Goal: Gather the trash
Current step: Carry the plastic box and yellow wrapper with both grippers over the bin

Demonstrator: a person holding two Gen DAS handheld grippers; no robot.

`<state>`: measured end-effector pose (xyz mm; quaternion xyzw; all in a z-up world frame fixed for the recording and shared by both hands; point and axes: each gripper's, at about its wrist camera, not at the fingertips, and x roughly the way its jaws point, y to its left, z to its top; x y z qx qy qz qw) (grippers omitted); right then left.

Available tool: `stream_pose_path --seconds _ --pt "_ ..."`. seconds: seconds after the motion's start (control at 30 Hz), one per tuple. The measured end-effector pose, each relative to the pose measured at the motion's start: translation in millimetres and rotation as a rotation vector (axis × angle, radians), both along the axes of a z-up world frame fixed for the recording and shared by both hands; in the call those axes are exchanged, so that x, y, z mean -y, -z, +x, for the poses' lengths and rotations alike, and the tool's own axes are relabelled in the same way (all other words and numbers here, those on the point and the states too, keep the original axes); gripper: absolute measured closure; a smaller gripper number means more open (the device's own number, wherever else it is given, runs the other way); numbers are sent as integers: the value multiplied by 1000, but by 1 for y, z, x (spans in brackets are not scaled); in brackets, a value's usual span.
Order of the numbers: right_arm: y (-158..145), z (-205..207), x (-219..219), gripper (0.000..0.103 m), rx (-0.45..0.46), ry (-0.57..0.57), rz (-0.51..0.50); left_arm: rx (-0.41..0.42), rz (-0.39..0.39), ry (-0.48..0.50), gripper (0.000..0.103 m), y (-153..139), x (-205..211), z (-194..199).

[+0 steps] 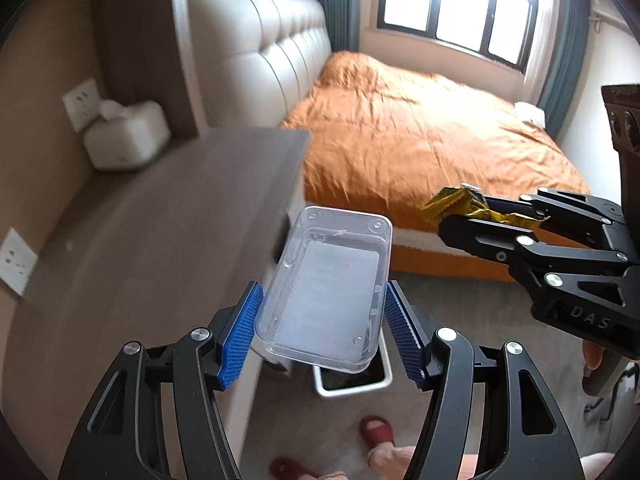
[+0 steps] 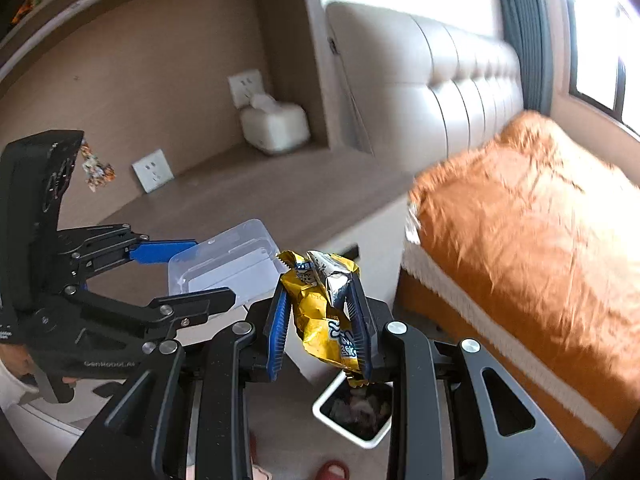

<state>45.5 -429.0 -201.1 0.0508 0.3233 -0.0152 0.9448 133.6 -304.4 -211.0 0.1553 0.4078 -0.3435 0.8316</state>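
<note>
Both fingers pinch trash: left clear box [image 1: 328, 288], right yellow wrapper [image 2: 324, 304].

Bin [image 2: 352, 412] on floor betw. desk [image 1: 160, 216] at left & bed [image 1: 420, 132] at right; tissue box [image 1: 126, 138] on desk, back corner.

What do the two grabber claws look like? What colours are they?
Both the left gripper and right gripper are black metal linkages with round silver bolts and ridged blue pads on the fingers. White lettering marks their bodies.
</note>
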Motion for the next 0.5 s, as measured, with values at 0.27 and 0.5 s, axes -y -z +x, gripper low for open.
stream_pose_path --seconds 0.27,0.5 --pt "83 20 42 73 -133 39 77 -130 59 0 42 92 43 12" --pt "195 53 76 73 -299 29 136 -274 104 -17 42 217 71 26"
